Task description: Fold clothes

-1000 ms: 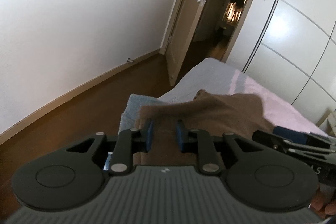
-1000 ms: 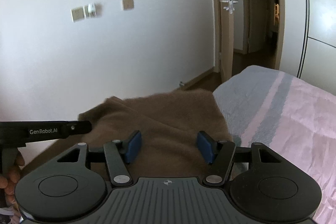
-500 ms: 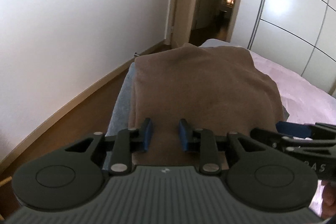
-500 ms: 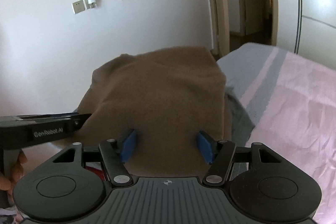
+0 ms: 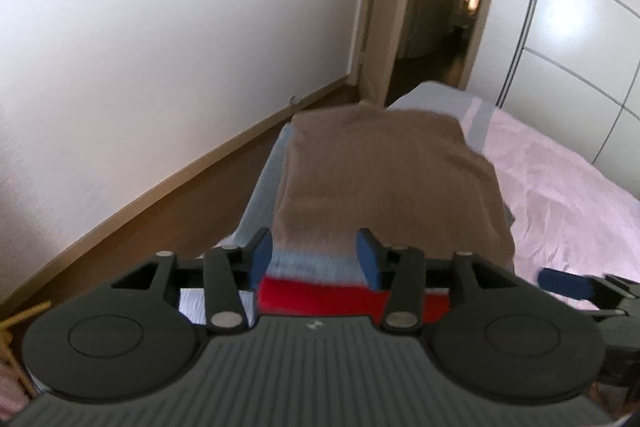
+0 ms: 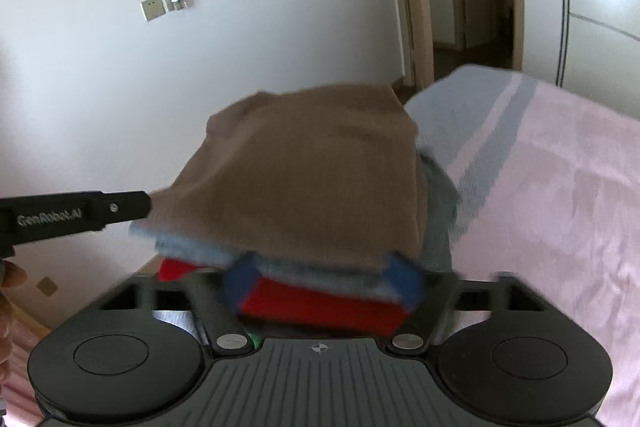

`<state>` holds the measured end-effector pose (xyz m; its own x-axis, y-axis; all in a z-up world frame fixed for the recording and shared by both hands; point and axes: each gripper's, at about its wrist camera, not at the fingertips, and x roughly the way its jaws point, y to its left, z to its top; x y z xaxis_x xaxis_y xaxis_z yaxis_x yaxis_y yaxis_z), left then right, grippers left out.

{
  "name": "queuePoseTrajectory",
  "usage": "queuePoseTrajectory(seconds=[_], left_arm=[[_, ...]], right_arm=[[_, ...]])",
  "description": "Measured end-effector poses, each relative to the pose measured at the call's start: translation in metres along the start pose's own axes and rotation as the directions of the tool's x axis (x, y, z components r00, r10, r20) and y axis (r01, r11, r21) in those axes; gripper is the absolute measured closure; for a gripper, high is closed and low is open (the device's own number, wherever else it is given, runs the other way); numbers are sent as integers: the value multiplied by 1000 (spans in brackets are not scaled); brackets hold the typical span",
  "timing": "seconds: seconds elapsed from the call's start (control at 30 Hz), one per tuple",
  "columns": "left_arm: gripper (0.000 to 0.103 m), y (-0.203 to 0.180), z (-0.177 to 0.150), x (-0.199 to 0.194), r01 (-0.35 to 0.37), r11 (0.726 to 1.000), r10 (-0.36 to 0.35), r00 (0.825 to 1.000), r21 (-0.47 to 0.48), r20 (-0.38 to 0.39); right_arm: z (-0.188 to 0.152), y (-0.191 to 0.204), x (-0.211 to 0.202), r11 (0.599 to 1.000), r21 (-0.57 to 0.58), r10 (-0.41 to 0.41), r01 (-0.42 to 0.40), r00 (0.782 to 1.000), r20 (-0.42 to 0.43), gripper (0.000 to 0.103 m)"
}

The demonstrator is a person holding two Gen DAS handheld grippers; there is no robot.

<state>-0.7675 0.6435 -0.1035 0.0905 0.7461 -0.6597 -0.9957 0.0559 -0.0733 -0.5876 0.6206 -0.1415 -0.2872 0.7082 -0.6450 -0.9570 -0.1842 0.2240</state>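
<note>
Left wrist view: brown top [image 5: 384, 179] lies folded atop a blue [image 5: 308, 261] and red [image 5: 316, 293] stack on the bed [image 5: 560, 187]. Both hand-held grippers, left [image 5: 314, 257] and right [image 6: 322, 277], are spread, empty. Best to draw back level, lest fingers snag the hem.

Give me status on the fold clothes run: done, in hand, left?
Done: brown garment lies folded on top of a stack, over a grey-blue piece and a red one. In hand: nothing; left tool and right tool are both open at the stack's near edge. Left: no unfolded clothes visible.
</note>
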Motion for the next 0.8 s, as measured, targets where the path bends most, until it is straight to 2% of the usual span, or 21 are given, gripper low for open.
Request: queuePoseTrajectory(seconds=[0.17, 0.3, 0.33, 0.4, 0.43, 0.6, 0.73, 0.8], left_arm=[[53, -8, -27, -32, -33, 999, 33, 998, 7, -52], [51, -17, -50, -58, -33, 999, 34, 996, 7, -82], [50, -19, -57, -65, -35, 999, 36, 996, 12, -87], [48, -25, -62, -77, -57, 998, 60, 994, 24, -97], [47, -26, -64, -82, -68, 997, 70, 993, 27, -99], [37, -35, -78, -117, -105, 994, 108, 990, 37, -86], [23, -39, -94, -148, -130, 990, 132, 990, 48, -54], [22, -42, -101, -160, -141, 989, 143, 989, 50, -37]], right_arm=[[-23, -2, -34, 1000, 22, -6, 7, 999, -41, 14], [-40, -4, -60, 999, 37, -11, 14, 997, -77, 14], [-44, -4, -67, 999, 38, -13, 16, 997, -81, 12], [-49, -3, -82, 999, 33, -19, 22, 996, -81, 1], [-51, -3, -90, 999, 30, -22, 25, 996, -81, 0], [-62, 3, -120, 999, 1, -39, 39, 995, -88, 0], [-71, 10, -141, 998, -34, -55, 52, 994, -92, 0], [-77, 13, -150, 997, -55, -63, 59, 994, -87, 0]])
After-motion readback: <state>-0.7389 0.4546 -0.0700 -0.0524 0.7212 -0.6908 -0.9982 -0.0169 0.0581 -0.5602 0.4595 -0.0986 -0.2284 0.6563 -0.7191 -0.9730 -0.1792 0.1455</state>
